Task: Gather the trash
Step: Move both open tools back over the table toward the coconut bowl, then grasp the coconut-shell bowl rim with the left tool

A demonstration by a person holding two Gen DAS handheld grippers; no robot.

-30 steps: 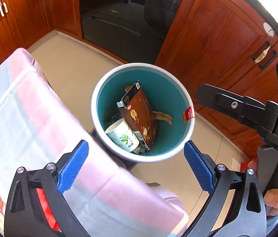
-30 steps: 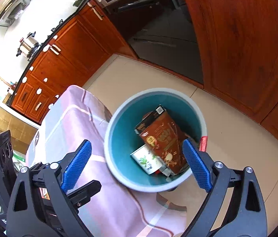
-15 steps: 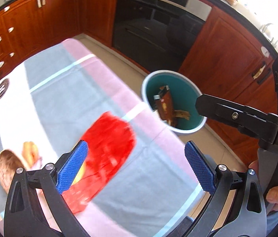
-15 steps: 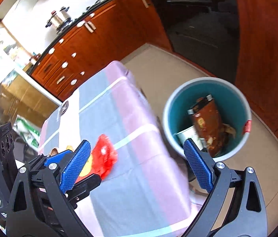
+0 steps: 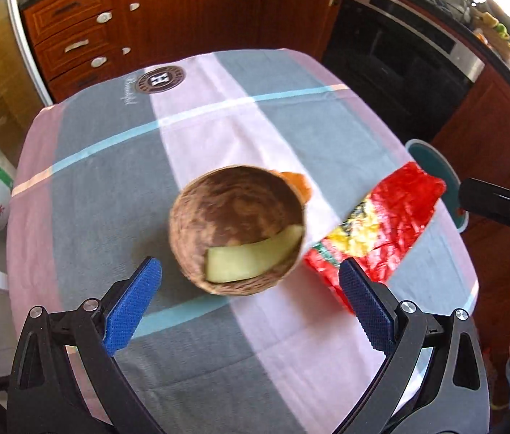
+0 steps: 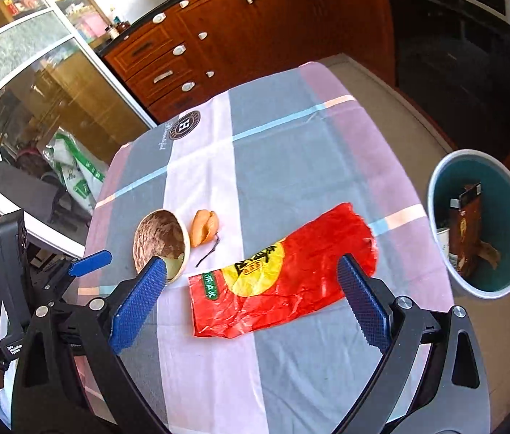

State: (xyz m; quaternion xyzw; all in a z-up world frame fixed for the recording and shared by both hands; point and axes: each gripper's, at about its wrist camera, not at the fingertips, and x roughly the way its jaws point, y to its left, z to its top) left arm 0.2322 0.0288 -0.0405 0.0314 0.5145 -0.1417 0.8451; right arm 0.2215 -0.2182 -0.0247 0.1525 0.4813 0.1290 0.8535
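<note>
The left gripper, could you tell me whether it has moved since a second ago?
Yes. The left gripper swung away from the bin, once centred between its fingers, now at the right edge, and hangs open over the coconut shell.

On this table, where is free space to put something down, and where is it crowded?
The tablecloth is bare from the round logo across the far half, and in front of the red wrapper. It is crowded on the left, where coconut shell, orange peel and wrapper lie close together.
</note>
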